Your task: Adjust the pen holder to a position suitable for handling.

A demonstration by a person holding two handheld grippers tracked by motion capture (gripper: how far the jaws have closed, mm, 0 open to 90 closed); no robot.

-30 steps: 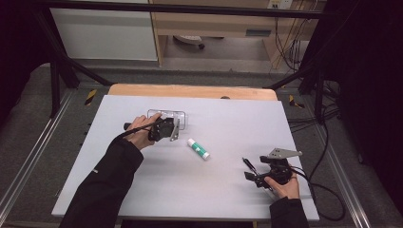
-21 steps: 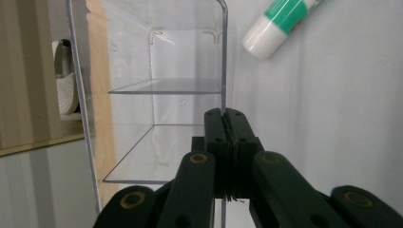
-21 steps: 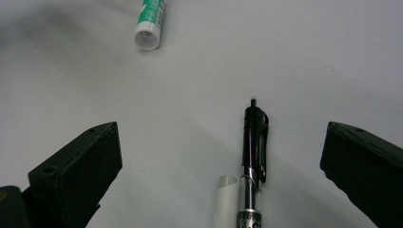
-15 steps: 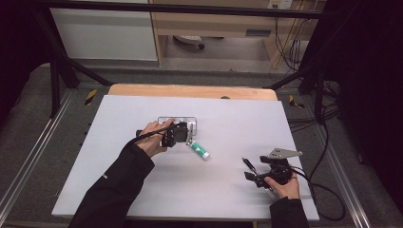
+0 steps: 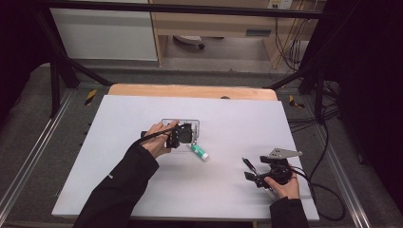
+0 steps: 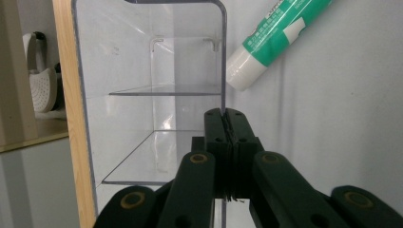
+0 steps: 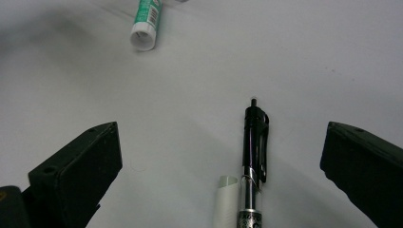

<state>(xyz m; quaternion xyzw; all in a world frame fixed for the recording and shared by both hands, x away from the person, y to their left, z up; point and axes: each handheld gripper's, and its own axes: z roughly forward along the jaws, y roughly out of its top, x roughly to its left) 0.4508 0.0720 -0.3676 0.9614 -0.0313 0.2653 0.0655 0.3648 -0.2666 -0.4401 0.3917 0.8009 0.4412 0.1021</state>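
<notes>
A clear plastic organiser box (image 6: pixel 152 66) with shelf-like dividers lies on the white table (image 5: pixel 214 199). My left gripper (image 6: pixel 223 116) is shut on the thin edge of one of its walls, and in the high view the left gripper (image 5: pixel 183 135) sits over the box (image 5: pixel 187 122). A green and white tube (image 5: pixel 199 152) lies just right of the box, its white cap (image 6: pixel 240 71) close to the held wall. My right gripper (image 7: pixel 221 152) stands open low over the table. A black pen (image 7: pixel 254 142) lies between its jaws with a small white piece (image 7: pixel 223 199) beside it.
A wooden strip (image 5: pixel 190 90) runs along the table's far edge. Beyond it are a pale cabinet (image 5: pixel 104 33) and floor rails. Cables (image 5: pixel 328 190) trail off the table's right side. The right gripper (image 5: pixel 247 170) rests near the front right corner.
My left hand has carried the clear box to the right, closer to the green and white tube. The right gripper and the pen have stayed put.
</notes>
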